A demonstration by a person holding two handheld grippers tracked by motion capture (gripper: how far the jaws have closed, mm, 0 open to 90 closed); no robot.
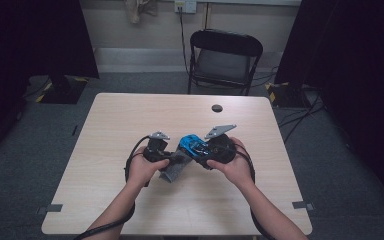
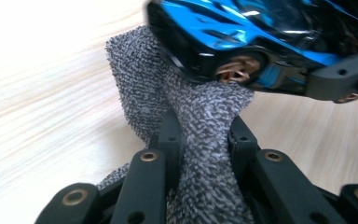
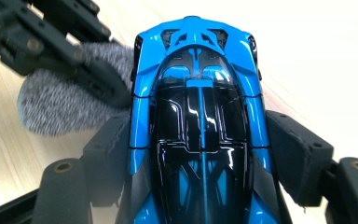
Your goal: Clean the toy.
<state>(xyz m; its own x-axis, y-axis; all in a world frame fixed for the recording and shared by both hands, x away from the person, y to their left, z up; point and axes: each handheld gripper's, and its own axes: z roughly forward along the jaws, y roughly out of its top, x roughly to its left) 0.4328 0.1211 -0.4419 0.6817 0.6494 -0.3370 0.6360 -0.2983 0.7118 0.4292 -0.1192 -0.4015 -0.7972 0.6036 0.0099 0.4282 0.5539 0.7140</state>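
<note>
The table point(image 1: 130, 200) is pale wood, and the work sits a little toward its near edge, about midway between the left and right edges. Beyond the far edge stands a black folding chair point(image 1: 224, 60). A small dark disc point(image 1: 217, 108) lies on the table near the far edge.

Largest of the things in hand is the blue toy car point(image 1: 194, 145), glossy blue and black. The right tongs point(image 3: 200, 140) are clamped on its flanks, one pad on each side. In the right gripper view its long axis runs straight away from those tongs.

The grey cloth point(image 2: 186, 116), a knitted rag, is pinched tight between the pads of the left tongs point(image 2: 204, 133). Its free end presses against the car's side by a wheel, so the car lies just ahead of the left tongs, touching the cloth.

Judging from this, the job is wiping the car: the right hand point(image 1: 236, 167) holds it, the left hand point(image 1: 142, 167) works the cloth, and the next stroke probably runs along the car's length.
</note>
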